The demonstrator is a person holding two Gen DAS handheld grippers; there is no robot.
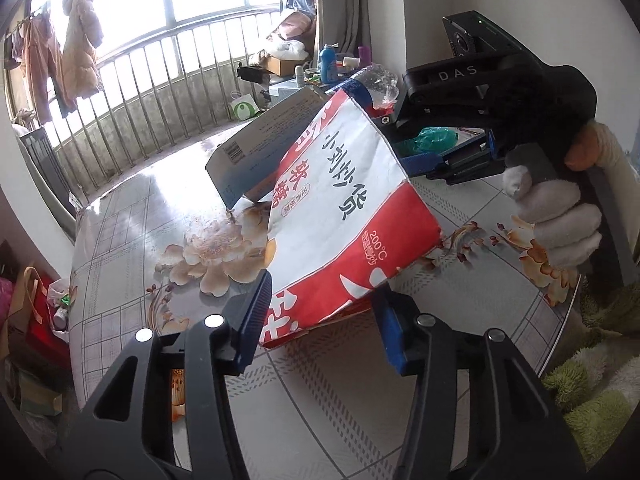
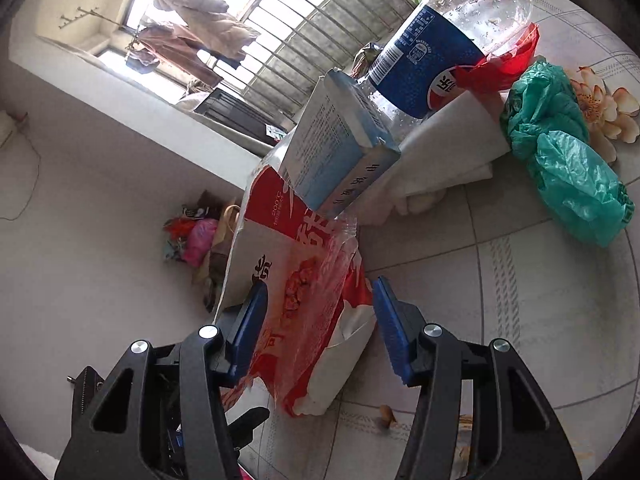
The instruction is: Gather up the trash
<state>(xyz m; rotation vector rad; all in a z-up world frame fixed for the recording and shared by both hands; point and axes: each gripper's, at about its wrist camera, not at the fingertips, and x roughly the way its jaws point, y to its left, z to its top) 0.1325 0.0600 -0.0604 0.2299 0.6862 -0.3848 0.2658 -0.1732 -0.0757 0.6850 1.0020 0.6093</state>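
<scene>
Red-white paper bag [image 1: 352, 208]: "200°C" | black right gripper [image 1: 460, 156]: "DAS"

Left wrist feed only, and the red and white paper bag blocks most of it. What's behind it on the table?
Observer: A clear bottle with a blue label, resting on white folded paper.
Operator: The green thing by the right tool?
Observer: A crumpled green plastic bag, lying on the table right beside that paper.
Operator: Anything loose?
Observer: A small tan scrap on the tablecloth, beside the paper bag.
</scene>
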